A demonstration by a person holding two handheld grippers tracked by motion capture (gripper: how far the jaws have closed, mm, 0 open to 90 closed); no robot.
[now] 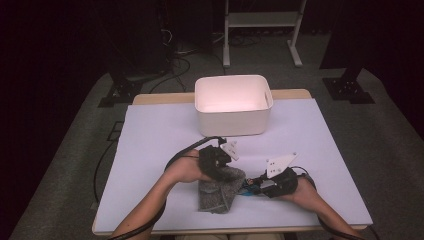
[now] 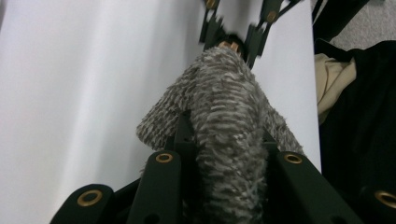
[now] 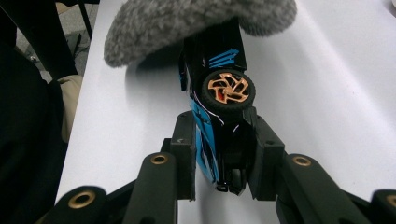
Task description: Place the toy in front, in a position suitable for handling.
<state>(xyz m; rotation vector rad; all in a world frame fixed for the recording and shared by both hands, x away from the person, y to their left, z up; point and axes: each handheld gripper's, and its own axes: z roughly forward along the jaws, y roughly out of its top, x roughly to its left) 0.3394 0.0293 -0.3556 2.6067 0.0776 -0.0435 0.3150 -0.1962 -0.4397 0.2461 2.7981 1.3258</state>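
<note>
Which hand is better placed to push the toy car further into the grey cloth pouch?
Right. The right gripper is clamped on the toy car, whose front already sits under the grey cloth pouch. The left gripper is busy holding the cloth.

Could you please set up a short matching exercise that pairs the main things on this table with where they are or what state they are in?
Things:
1. grey cloth
2. toy car
3. white bin
4. white mat

States:
A. stands at the far side of the table
B. covers the tabletop
C. clamped in the left gripper
D. gripped by the right gripper, its front under the cloth

Pairs: 1-C, 2-D, 3-A, 4-B
</note>
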